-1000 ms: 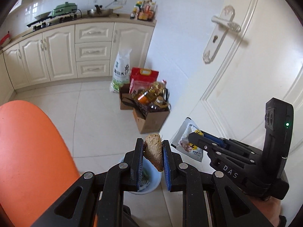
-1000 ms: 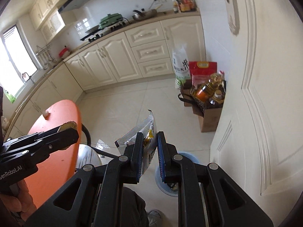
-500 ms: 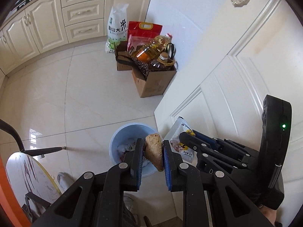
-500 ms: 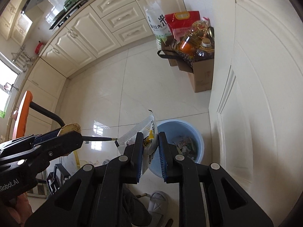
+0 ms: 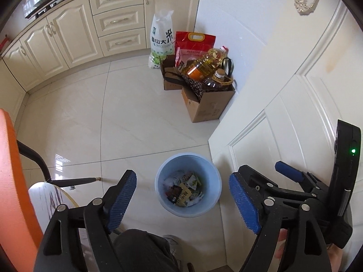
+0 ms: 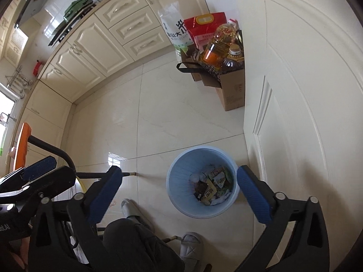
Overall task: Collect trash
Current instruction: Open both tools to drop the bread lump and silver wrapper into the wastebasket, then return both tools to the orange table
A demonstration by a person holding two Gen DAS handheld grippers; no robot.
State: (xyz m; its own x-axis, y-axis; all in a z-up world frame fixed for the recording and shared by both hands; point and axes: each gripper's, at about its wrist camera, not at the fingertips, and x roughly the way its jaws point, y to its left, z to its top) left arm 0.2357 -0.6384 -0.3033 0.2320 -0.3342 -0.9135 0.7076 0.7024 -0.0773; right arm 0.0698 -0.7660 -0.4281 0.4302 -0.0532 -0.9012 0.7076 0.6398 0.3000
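Note:
A light blue trash bin stands on the floor beside the white door, holding several wrappers; it also shows in the right wrist view with the same trash. My left gripper is wide open and empty, held above the bin. My right gripper is wide open and empty above the bin too. The right gripper shows at the right of the left wrist view, and the left gripper shows at the left of the right wrist view.
A cardboard box with oil bottles, a red bag and a white rice sack stand by the wall. The white door is close on the right. An orange tabletop, a stool and the person's legs are at lower left.
Both grippers opened over the bin. The brown food scrap left the left gripper and the snack bag left the right gripper; neither is between the fingers now.

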